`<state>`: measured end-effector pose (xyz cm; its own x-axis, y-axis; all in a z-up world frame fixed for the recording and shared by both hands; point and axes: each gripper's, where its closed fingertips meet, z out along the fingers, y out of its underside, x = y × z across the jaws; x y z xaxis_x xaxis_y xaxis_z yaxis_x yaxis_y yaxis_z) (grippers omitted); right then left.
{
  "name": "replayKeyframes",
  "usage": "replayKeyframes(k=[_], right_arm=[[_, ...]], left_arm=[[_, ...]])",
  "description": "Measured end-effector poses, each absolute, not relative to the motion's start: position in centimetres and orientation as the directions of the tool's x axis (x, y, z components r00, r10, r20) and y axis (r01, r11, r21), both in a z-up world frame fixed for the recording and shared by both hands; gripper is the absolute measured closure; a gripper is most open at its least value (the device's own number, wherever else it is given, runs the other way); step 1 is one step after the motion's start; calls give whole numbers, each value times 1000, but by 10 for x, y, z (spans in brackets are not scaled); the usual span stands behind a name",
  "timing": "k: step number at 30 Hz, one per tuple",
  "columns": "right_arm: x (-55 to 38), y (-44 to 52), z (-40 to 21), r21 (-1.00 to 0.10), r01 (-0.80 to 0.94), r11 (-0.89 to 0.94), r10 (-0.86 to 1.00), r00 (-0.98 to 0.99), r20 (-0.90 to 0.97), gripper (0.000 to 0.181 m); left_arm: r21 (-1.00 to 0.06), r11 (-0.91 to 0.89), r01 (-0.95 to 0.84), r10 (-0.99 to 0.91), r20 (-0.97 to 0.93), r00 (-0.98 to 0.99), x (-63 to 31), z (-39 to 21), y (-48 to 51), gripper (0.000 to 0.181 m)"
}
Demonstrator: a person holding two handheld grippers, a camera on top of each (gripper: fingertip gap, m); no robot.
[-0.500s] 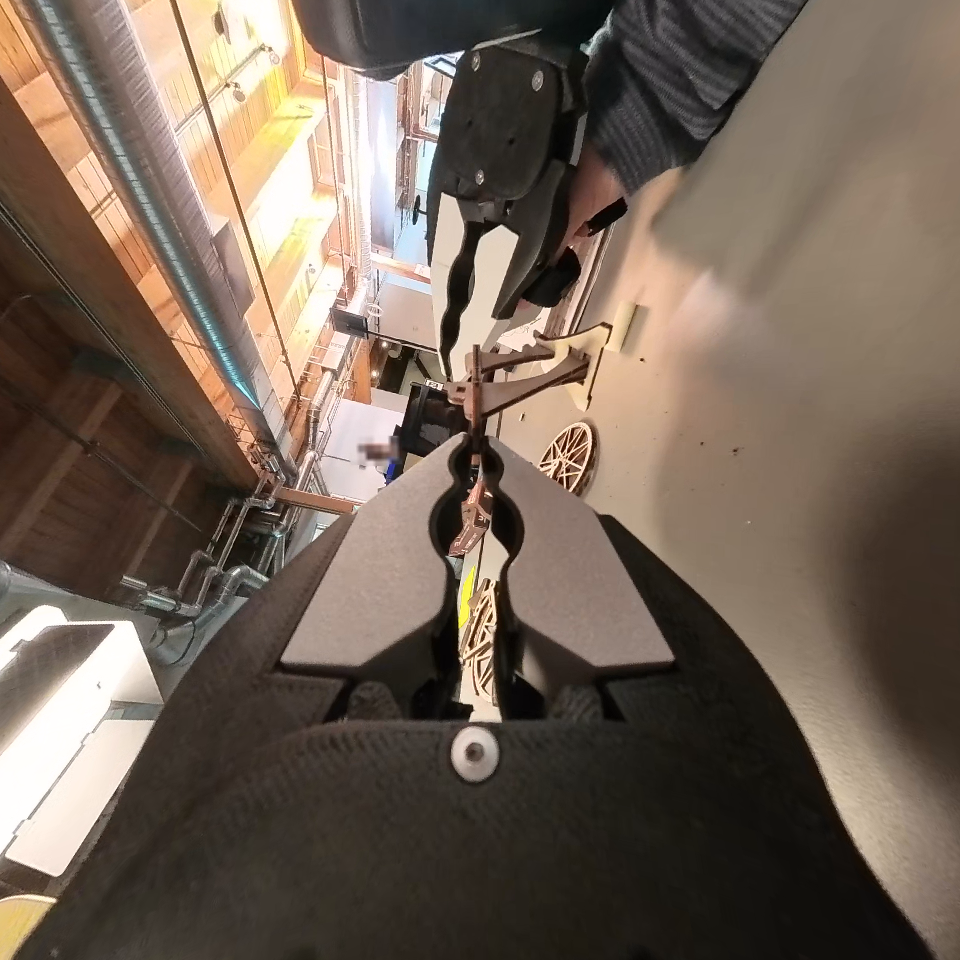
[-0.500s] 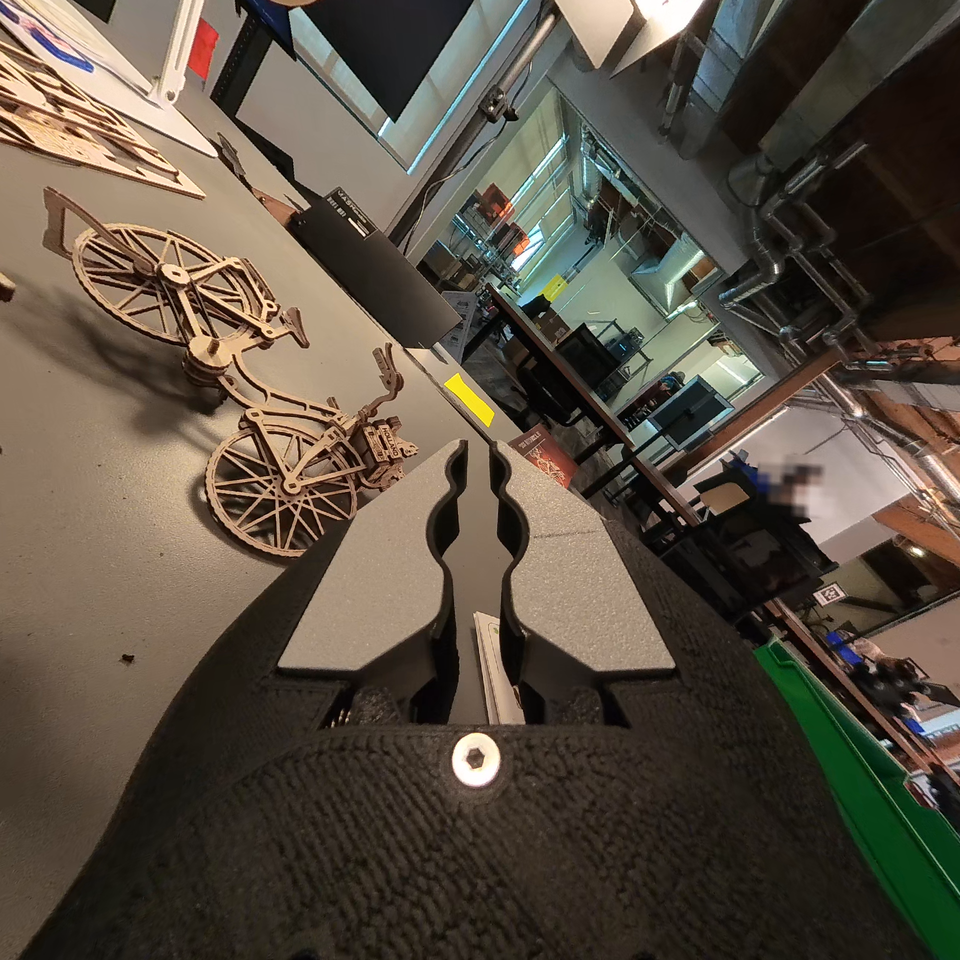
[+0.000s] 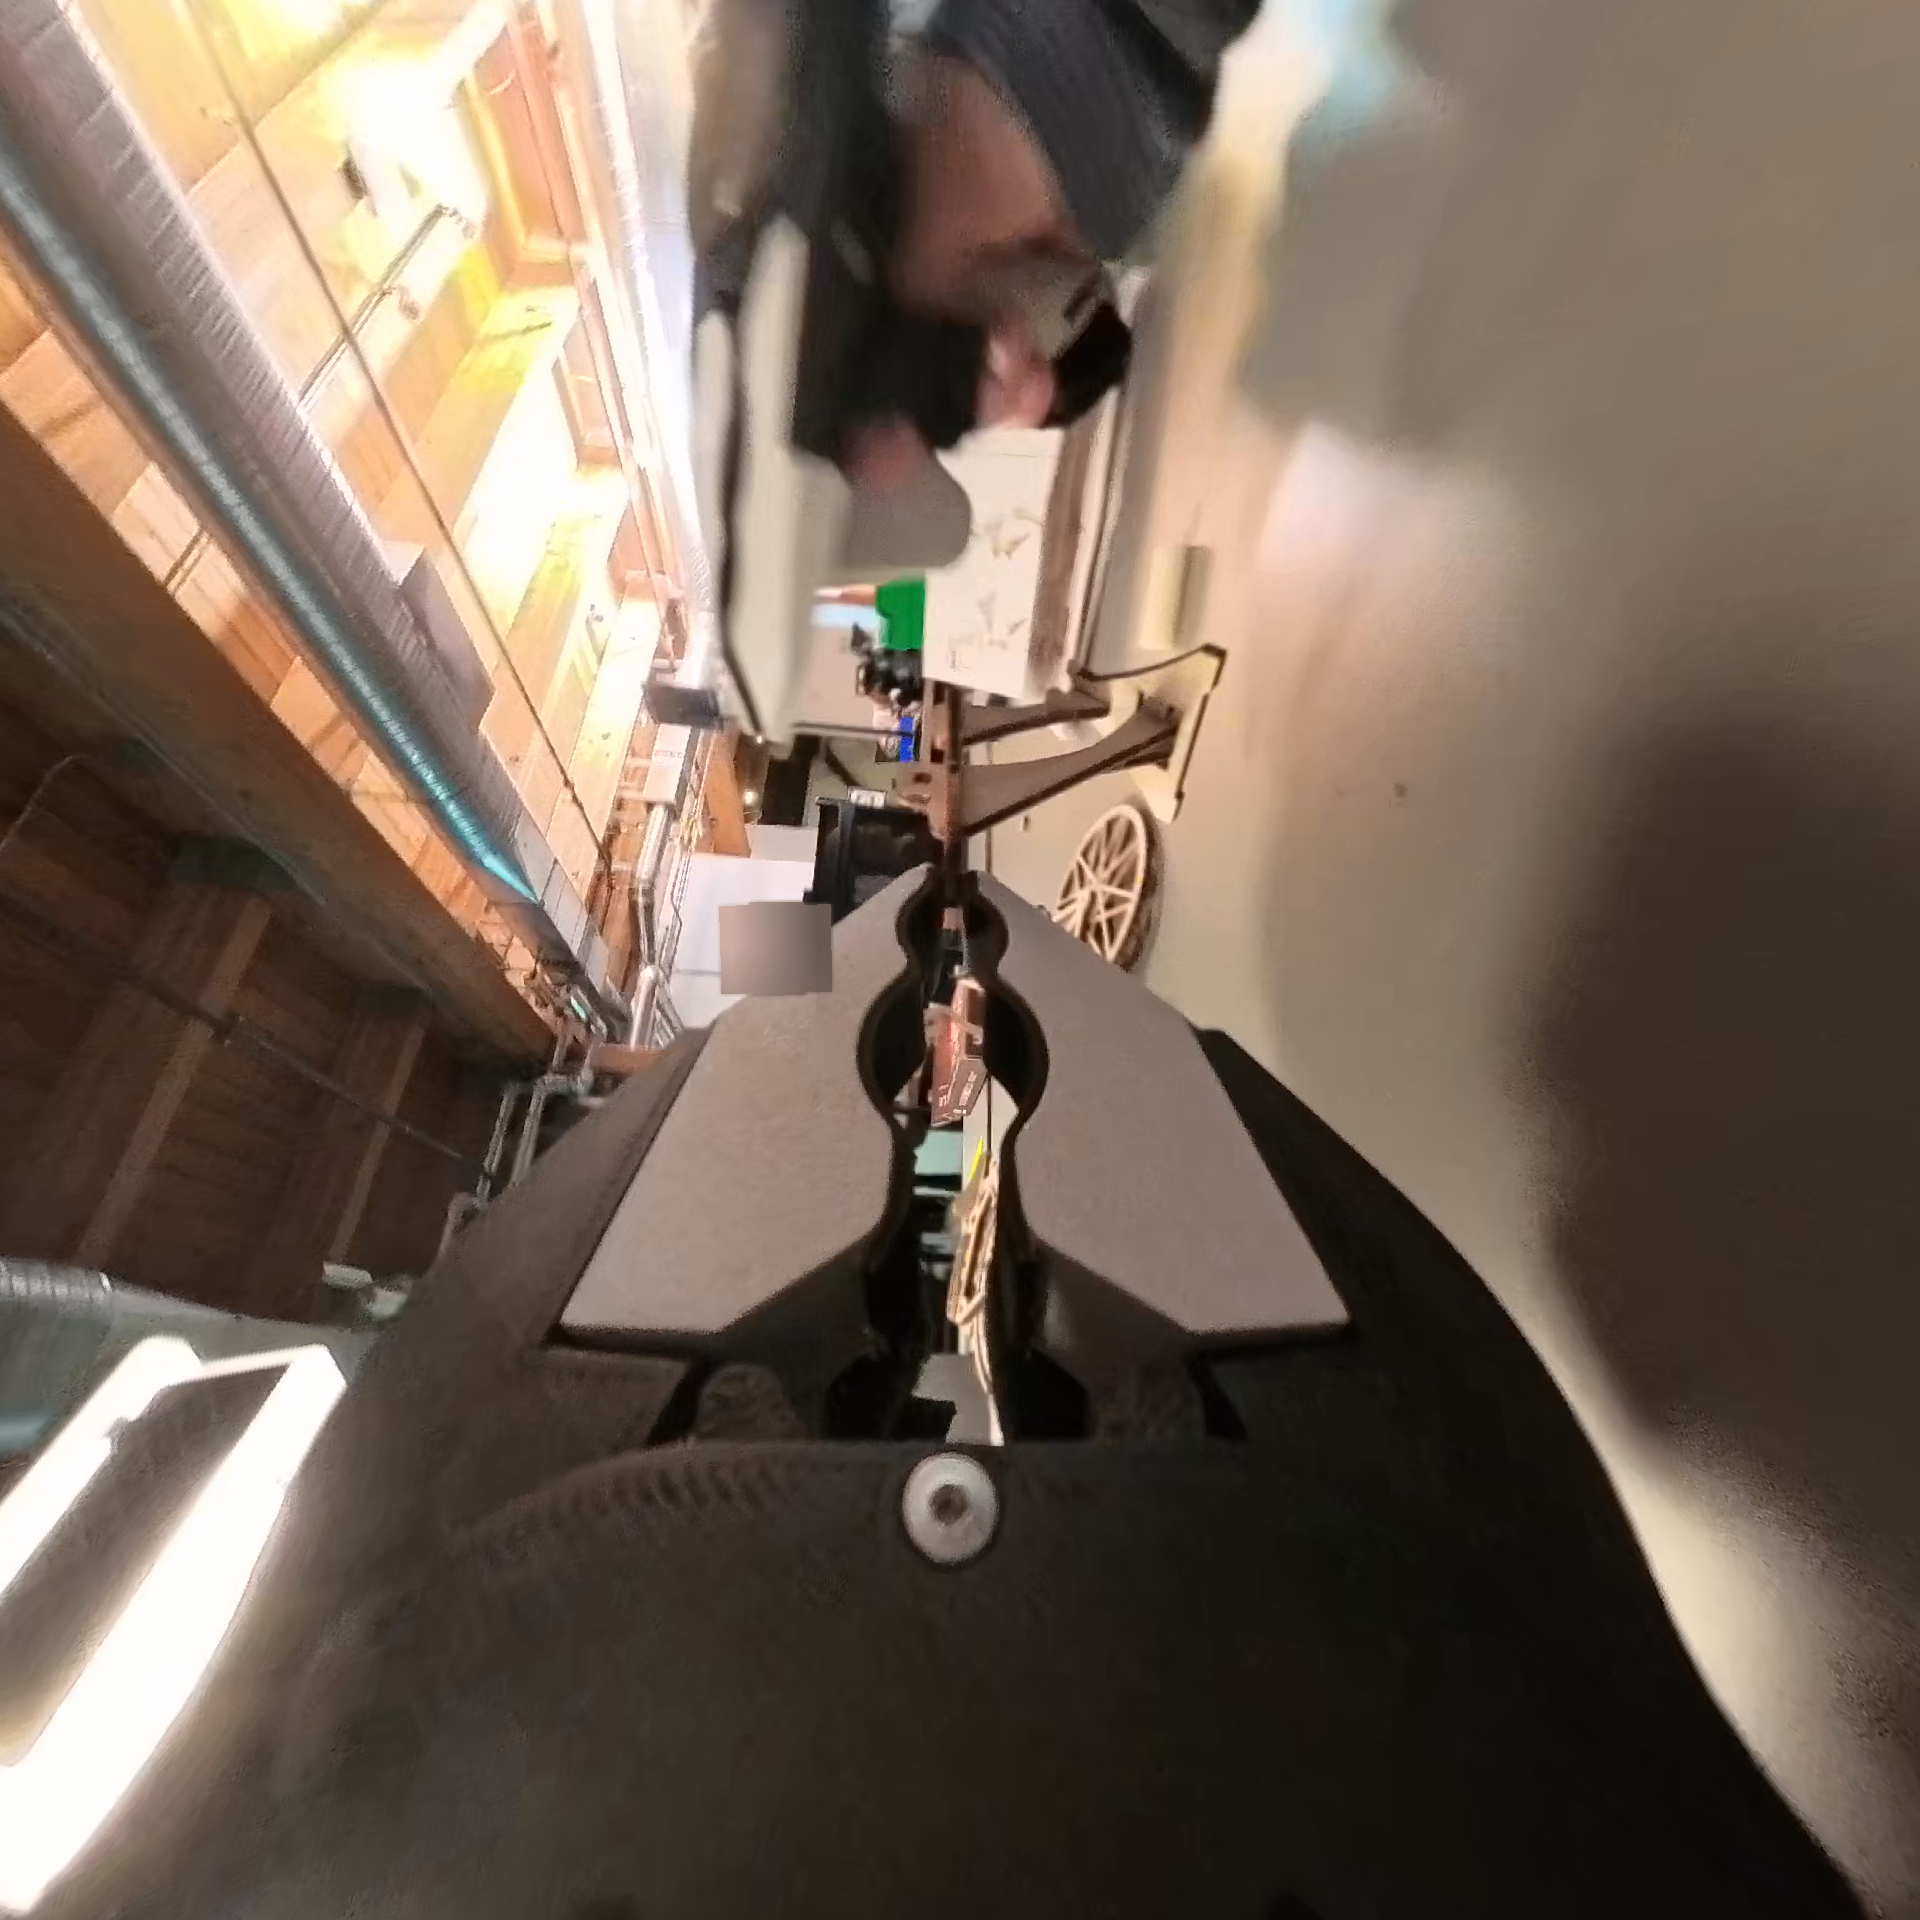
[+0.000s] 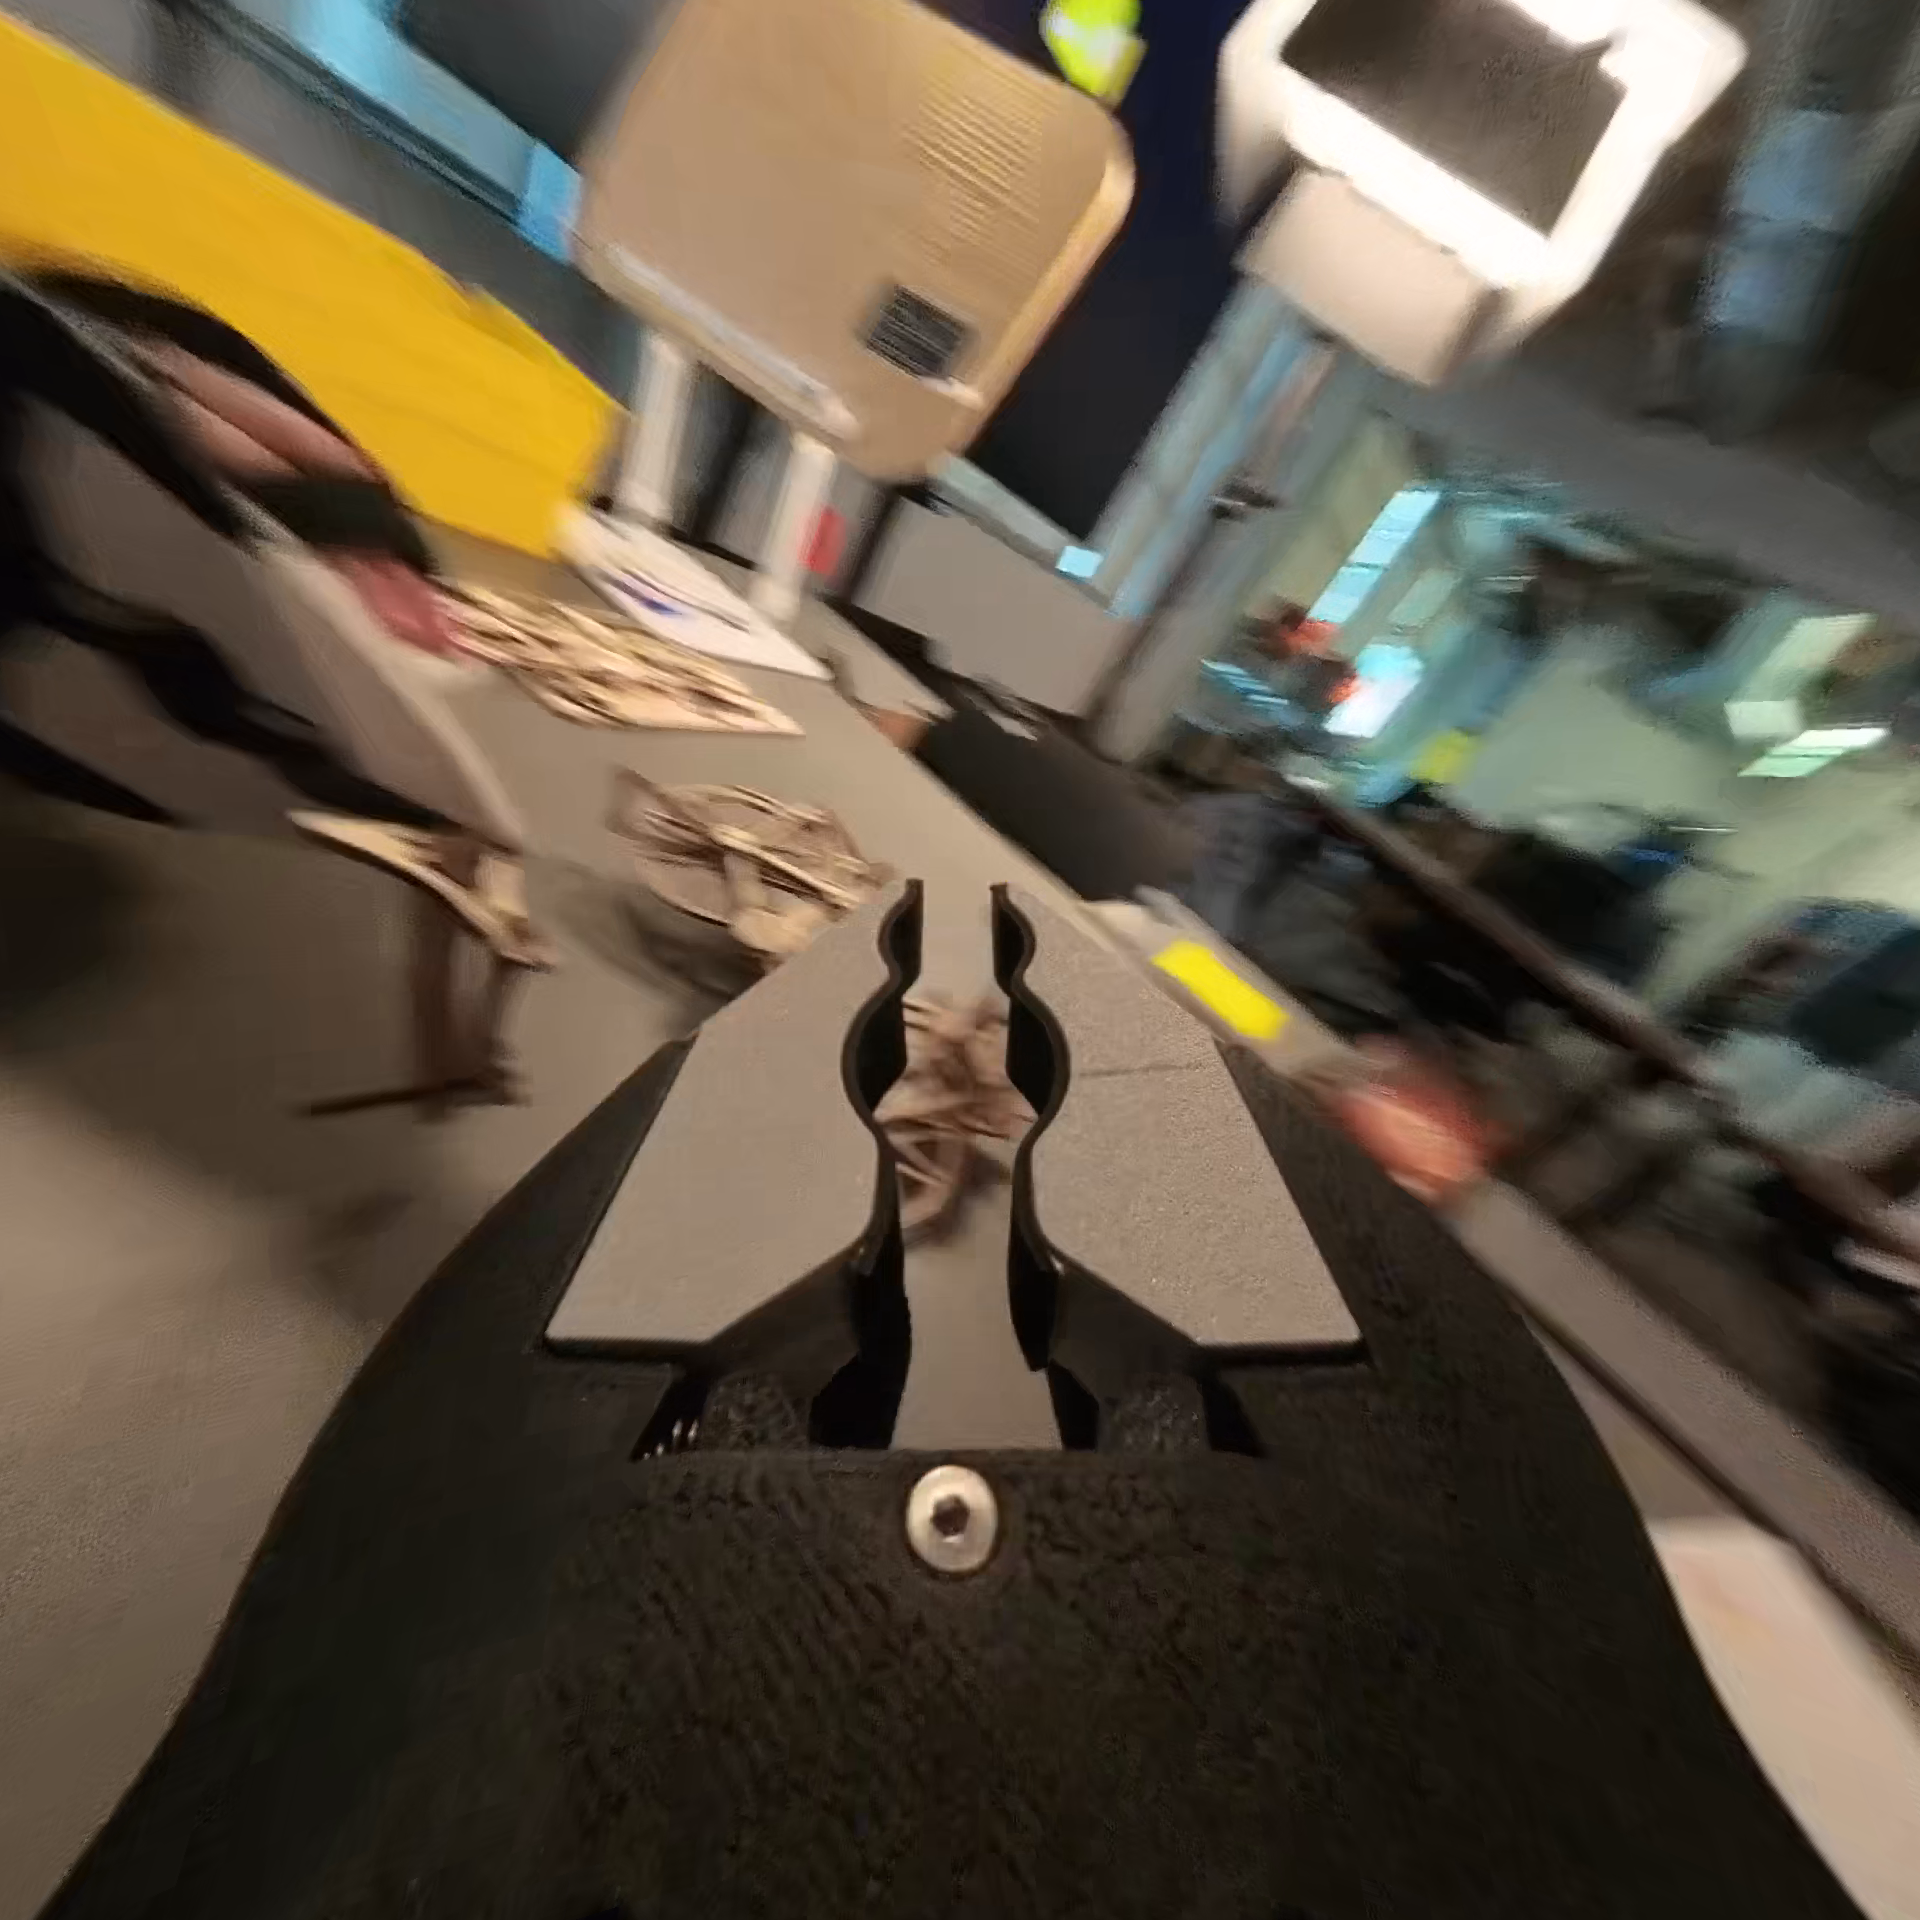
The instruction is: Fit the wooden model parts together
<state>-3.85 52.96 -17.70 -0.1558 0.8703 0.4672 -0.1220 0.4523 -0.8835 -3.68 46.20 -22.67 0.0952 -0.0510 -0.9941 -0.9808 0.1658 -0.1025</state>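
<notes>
In the left wrist view the left gripper [image 3: 951, 894] is seen clamped down narrow on a dark wooden frame piece [image 3: 948, 800], which is pinched right at the fingertips and pokes out toward 12 o'clock, its long axis running pretty much along the fingers. Branching struts are carried off toward 2 o'clock, where a loose spoked wheel [image 3: 1107, 888] is lying flat on the grey surface [image 3: 1558, 935], just beside the gripper's right finger. Up at 12 to 1 o'clock the other gripper is caught as a blur with a hand on it, so not much can be said about it from there. Over in the right wrist view the right gripper [image 4: 956, 899] is held with a narrow gap between its fingers and nothing in it; a tangle of wooden model parts [image 4: 951, 1091] is seen through that gap, dead ahead at 12 o'clock, low on the surface. The part-built bike [image 4: 748, 852] sits a bit farther at 11 o'clock. The held frame piece shows again, smeared, around 9 to 10 o'clock. The empty right gripper would be judged the one nearer the loose parts, so the next pick is probably its job.
</notes>
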Motion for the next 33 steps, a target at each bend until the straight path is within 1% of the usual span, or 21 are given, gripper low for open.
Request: replayKeyframes(k=[2, 4, 7, 8, 10, 12, 19, 24, 33], right_arm=[[-29, 502, -177, -942, -141, 304, 857, -391, 335, 169], [-21, 480, -182, -965, -105, 240, 796, -548, 258, 168], [-17, 459, -203, -957, -10, 291, 715, -662, 224, 171], [-15, 456, -210, -950, 22, 311, 696, -686, 212, 171], [-11, 450, -220, -946, 73, 316, 660, -733, 164, 172], [-9, 447, -222, -951, 93, 294, 646, -753, 126, 175], [-11, 449, -232, -934, 127, 333, 650, -749, 130, 176], [-11, 450, -236, -933, 141, 331, 650, -751, 118, 181], [-12, 451, -236, -934, 155, 322, 659, -745, 103, 181]], left_arm=[[-49, 196, -979, -59, -998, 38, -37, -233, 463, 179], [14, 238, -971, -60, -998, -29, -33, -239, 463, 179], [114, 268, -957, -21, -992, -124, -27, -240, 464, 179], [125, 269, -955, -16, -991, -135, -26, -240, 465, 179], [114, 296, -948, -27, -991, -128, -24, -241, 465, 179], [121, 329, -937, -25, -990, -137, -22, -241, 464, 179], [135, 374, -917, -14, -988, -151, -17, -241, 462, 179], [137, 378, -916, -14, -988, -154, -16, -241, 461, 179], [159, 370, -915, -10, -985, -174, -16, -241, 461, 179]])
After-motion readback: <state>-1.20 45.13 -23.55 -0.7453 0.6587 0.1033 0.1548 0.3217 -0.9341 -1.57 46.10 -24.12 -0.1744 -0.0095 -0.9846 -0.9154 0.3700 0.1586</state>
